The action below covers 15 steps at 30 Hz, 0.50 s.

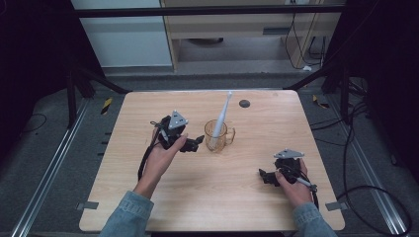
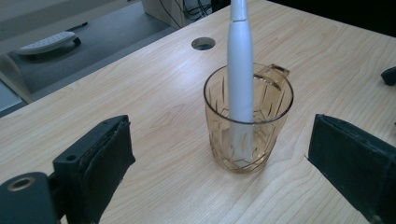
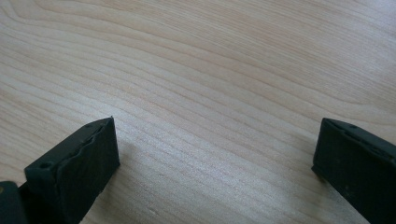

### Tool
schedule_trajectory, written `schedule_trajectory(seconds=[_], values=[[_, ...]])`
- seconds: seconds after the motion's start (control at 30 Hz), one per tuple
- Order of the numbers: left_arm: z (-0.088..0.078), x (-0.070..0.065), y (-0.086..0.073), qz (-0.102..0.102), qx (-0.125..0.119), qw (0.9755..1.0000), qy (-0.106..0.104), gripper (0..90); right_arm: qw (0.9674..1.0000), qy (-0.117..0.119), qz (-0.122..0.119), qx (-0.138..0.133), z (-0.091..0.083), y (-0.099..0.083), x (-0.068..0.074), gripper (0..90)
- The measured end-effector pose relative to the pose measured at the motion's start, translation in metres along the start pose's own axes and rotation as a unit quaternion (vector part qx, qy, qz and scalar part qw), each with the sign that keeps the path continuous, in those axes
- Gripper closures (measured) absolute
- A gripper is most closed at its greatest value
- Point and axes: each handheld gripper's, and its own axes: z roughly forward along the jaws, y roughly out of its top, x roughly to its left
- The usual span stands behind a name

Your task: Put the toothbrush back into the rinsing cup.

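Observation:
An amber glass mug stands upright near the middle of the wooden table, its handle to the right. A white electric toothbrush leans inside it, head up and toward the far edge. My left gripper is just left of the mug, open, jaws pointing at it. In the left gripper view the mug and toothbrush sit ahead between the two wide-apart jaws, not touched. My right gripper rests open near the table's right front, over bare wood.
A round dark cable hole lies in the table near the far edge, behind the mug. Black frame bars and cables surround the table. Bare wood stretches across the table's front and left.

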Motion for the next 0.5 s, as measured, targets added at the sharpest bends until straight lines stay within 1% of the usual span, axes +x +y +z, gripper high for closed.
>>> schedule_trajectory(seconds=[0.13,0.3,0.5], values=[[-0.001,0.003,-0.005,0.000,0.003,1.0000,0.003,5.8,1.0000,0.001,0.001,0.000,0.000,0.000,0.000,0.4],[-0.001,0.004,-0.012,0.001,0.014,0.9999,0.005,5.8,1.0000,0.001,0.002,0.000,0.000,0.000,0.000,0.3],[0.001,0.007,-0.021,-0.005,0.022,0.9997,0.007,5.8,1.0000,0.001,0.000,0.000,0.000,0.000,0.000,0.4]])
